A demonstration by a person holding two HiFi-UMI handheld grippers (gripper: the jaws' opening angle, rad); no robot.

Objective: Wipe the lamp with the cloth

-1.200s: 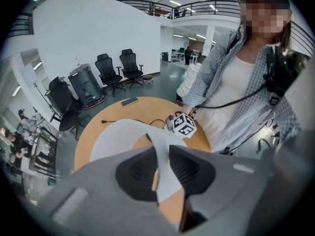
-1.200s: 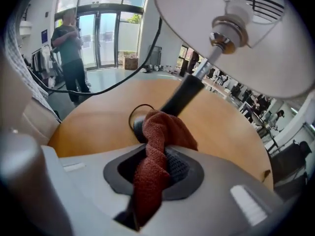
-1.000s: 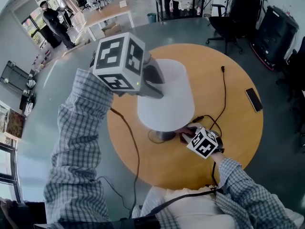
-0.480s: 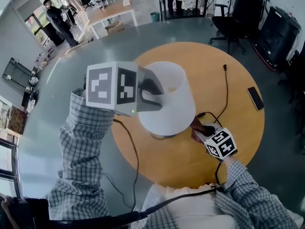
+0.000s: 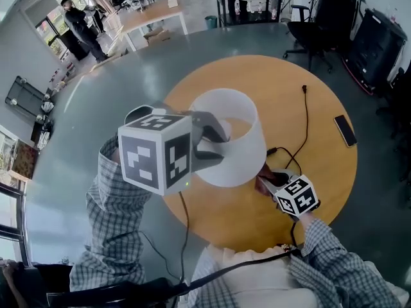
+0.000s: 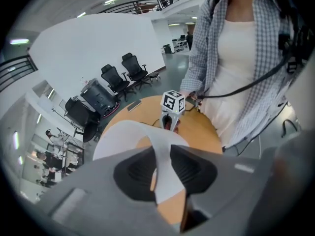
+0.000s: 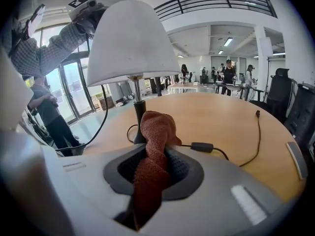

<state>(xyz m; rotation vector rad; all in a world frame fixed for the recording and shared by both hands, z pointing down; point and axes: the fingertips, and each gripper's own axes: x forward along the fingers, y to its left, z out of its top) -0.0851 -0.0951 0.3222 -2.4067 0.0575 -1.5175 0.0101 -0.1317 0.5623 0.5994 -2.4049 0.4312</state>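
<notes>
A lamp with a white shade (image 5: pixel 234 140) stands on the round wooden table (image 5: pixel 321 172). My left gripper (image 5: pixel 217 141) comes in from the left. The shade's upper rim (image 6: pixel 160 146) runs between its jaws, which are opening; both pads still touch it. My right gripper (image 5: pixel 264 177) sits low at the shade's right side, shut on a rust-red cloth (image 7: pixel 156 132). The cloth's bunched end pokes out toward the dark lamp stem (image 7: pixel 137 107), a little short of it. The head view hides the lamp's base under the shade.
The lamp's black cord (image 5: pixel 304 120) with an in-line switch (image 7: pixel 200 147) trails across the table to the right. A dark phone (image 5: pixel 345 131) lies near the right edge. Office chairs (image 5: pixel 308 24) and desks stand beyond the table, and people stand further back.
The left gripper swung down toward me while staying on the shade's rim. The right gripper with the cloth moved out from under the shade to its right side and rolled.
</notes>
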